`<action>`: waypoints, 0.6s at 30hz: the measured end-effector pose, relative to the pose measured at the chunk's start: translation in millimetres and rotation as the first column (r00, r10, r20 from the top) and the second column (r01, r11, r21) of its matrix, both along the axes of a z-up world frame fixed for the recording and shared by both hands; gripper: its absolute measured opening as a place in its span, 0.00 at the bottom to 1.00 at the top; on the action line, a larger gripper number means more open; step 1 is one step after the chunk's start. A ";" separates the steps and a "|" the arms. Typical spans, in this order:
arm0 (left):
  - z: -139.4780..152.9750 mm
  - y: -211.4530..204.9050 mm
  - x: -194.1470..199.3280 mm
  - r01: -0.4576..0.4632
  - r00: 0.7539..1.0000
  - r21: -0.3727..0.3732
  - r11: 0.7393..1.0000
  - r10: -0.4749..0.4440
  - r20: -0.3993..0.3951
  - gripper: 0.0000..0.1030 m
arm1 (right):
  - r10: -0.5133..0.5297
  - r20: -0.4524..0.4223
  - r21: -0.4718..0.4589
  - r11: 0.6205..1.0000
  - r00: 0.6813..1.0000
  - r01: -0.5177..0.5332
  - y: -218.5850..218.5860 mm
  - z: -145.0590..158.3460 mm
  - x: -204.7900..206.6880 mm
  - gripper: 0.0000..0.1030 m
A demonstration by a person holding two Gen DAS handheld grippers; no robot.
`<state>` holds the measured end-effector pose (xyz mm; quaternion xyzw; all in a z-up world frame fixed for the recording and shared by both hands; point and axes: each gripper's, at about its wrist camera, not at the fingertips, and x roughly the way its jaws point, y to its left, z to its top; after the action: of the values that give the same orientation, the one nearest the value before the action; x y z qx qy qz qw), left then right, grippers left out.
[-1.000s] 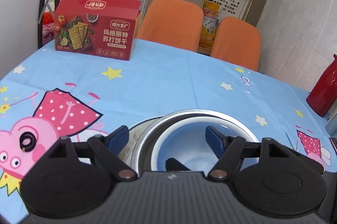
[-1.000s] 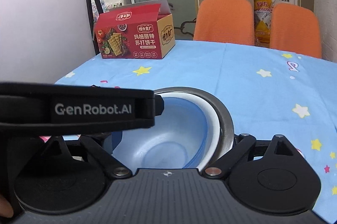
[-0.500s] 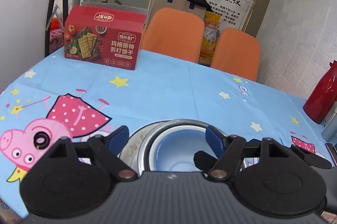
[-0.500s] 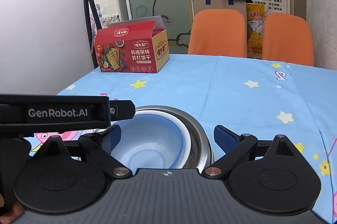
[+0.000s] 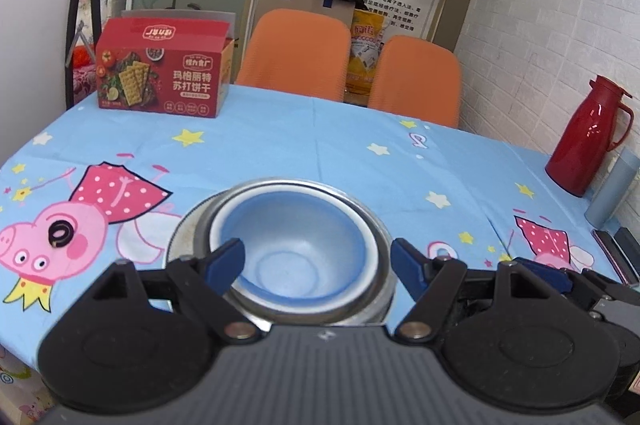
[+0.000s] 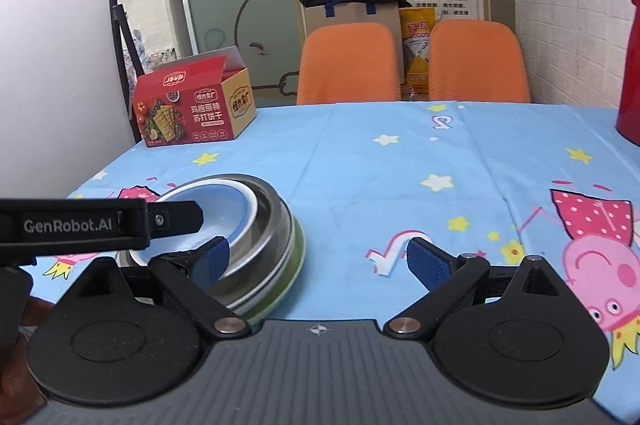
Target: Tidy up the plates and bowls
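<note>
A stack of dishes sits on the worktop [image 5: 320,145], which is covered by a light blue cloth printed with stars and pink cartoon pigs. The blue bowl [image 5: 296,245] lies nested inside the metal bowl [image 5: 376,237], and from the right wrist view a green-edged plate [image 6: 294,265] shows beneath them, so the three are piled one in another near the front edge. The left tongs [image 5: 318,261] are spread wide and grip nothing; their blue-padded fingertips [image 5: 224,259] stand to either side of the pile, just above its near rim, and whether they touch it I cannot tell. The right tongs [image 6: 320,259] are likewise released and hold nothing, with the pile lying off to their left, partly behind the left pad, while the right pad hangs over bare cloth. The black body of the other tool, lettered GenRobot.AI, crosses the left side of the right wrist view above the bowls. At the far left of the worktop stands a red cracker box [image 5: 160,81] with its flap raised. A red flask [image 5: 588,141] stands at the far right beside a grey tumbler [image 5: 610,193]. A small black ring [image 5: 60,233] lies on the pig's face to the left of the pile. Two orange chairs [image 5: 296,53] are drawn up at the far side.
</note>
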<state>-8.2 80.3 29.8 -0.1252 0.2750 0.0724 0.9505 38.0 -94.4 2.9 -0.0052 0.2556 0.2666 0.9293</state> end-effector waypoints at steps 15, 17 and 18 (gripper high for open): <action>-23.2 -43.7 -59.1 0.059 0.998 0.031 0.998 -0.059 0.001 0.71 | -0.108 -0.018 -0.022 0.994 0.994 0.108 -47.8 -29.8 -49.7 1.00; -29.4 -47.2 -63.4 0.052 0.999 0.048 0.997 -0.052 -0.010 0.71 | -0.110 -0.029 -0.025 0.994 0.994 0.109 -50.3 -36.6 -53.4 1.00; -32.8 -49.0 -64.9 0.050 0.999 0.061 0.997 -0.049 -0.017 0.71 | -0.109 -0.038 -0.026 0.994 0.993 0.108 -51.7 -40.1 -55.4 1.00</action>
<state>-73.1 31.3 -3.0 -0.0887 0.2832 0.0583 0.9532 -17.3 -146.1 -37.2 0.0027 0.2767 0.2126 0.9371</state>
